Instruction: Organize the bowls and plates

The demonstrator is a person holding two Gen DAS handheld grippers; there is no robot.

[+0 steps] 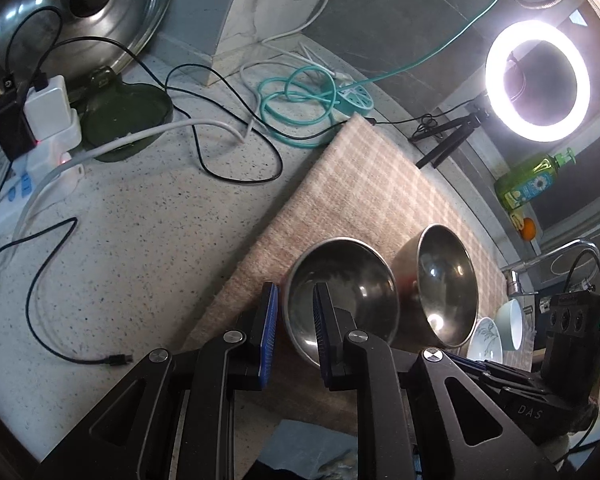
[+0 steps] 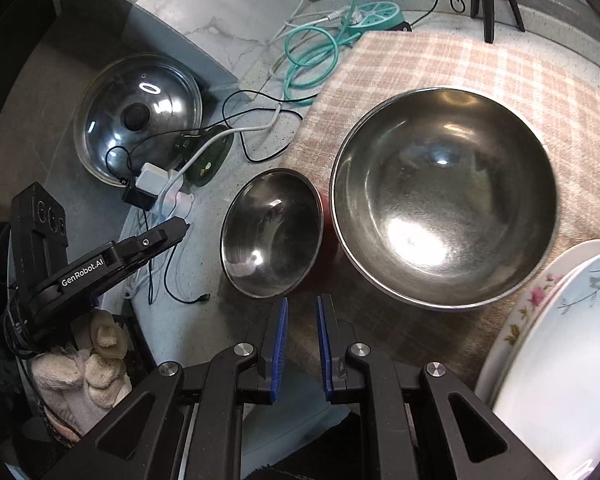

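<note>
The right gripper [image 2: 302, 312] fingers, nearly together and empty, are poised below the small steel bowl [image 2: 272, 232]. An approach is judged underway; wider fingers are needed to grip its rim.

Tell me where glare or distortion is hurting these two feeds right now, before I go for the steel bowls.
Left wrist view: the ring light blows out white at upper right, and fisheye bending curves the plaid mat. Right wrist view: bright hotspots sit inside the large steel bowl and the small steel bowl, the edges fall dark, and focus stays sharp.
</note>
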